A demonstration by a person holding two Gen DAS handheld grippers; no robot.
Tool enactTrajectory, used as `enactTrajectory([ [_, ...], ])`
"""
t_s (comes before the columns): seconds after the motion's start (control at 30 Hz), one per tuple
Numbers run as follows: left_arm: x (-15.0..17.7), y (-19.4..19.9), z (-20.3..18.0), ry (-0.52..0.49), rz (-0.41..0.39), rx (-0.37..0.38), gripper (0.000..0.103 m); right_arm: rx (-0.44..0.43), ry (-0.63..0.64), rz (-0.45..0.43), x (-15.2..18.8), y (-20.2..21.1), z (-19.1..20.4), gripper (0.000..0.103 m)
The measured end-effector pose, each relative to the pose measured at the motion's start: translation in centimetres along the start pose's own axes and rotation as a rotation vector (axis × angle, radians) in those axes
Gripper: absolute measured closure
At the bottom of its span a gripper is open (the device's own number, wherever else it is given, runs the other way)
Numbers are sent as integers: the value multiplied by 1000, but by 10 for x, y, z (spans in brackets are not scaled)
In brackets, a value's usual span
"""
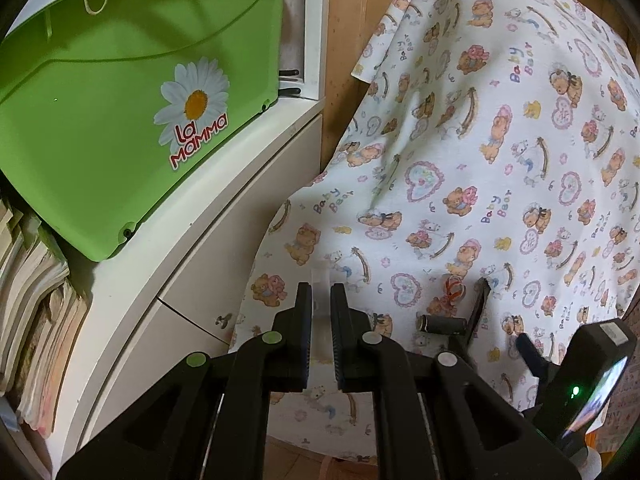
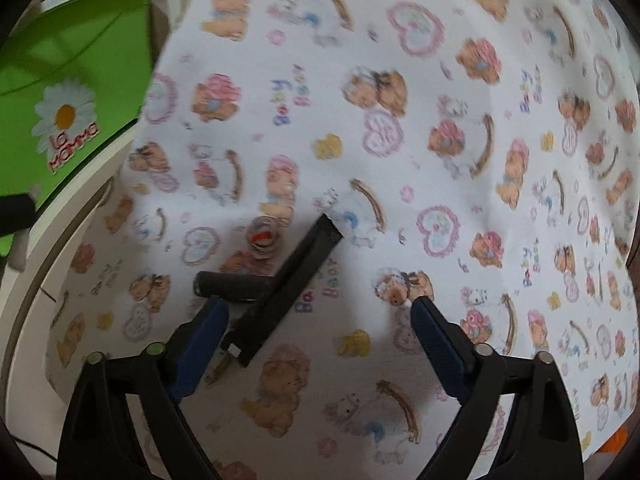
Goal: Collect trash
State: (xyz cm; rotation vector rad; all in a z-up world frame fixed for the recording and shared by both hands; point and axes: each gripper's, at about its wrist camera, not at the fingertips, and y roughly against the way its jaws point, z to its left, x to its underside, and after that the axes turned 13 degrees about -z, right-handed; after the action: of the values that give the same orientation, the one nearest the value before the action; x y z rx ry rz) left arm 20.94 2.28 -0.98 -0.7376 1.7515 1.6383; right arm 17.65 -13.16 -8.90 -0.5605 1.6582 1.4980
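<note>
My left gripper (image 1: 321, 300) is shut on a thin clear plastic piece (image 1: 321, 280) that sticks out past its fingertips, above the edge of a bear-print cloth (image 1: 480, 160). On that cloth lie a small clear wrapper with a red stripe (image 1: 452, 288), a short black cylinder (image 1: 442, 325) and a flat black bar (image 1: 480, 300). My right gripper (image 2: 316, 314) stands open low over the cloth. The black bar (image 2: 292, 284) lies slanted between its fingers, close to the left one. The cylinder (image 2: 232, 284) sits just ahead of that left fingertip, and the wrapper (image 2: 264, 238) lies beyond it.
A green plastic bin with a daisy label (image 1: 120, 120) stands on a white cabinet (image 1: 240, 208) at the left, also seen as the green bin (image 2: 60, 80). Stacked papers (image 1: 32, 280) fill the far left. One blue-padded finger (image 1: 530, 354) of the right gripper shows at the lower right.
</note>
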Motion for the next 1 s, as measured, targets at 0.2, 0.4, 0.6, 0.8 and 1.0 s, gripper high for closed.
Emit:
enactTrajectory([
  [0.2, 1, 1, -5, -15, -5, 0, 95, 30, 2, -3, 0, 0, -19, 82],
  [0.4, 3, 2, -12, -30, -3, 11, 95, 15, 2, -12, -1, 10, -44, 84],
  [0.6, 5, 3, -18, -38, -5, 23, 95, -87, 52, -52, -2, 35, -67, 85],
  [0.8, 6, 7, -23, -47, -14, 35, 95, -190, 99, 3, 4, 42, -95, 85],
  [1.0, 9, 8, -26, -50, -11, 48, 95, -287, 97, 100, 14, 48, -114, 85],
])
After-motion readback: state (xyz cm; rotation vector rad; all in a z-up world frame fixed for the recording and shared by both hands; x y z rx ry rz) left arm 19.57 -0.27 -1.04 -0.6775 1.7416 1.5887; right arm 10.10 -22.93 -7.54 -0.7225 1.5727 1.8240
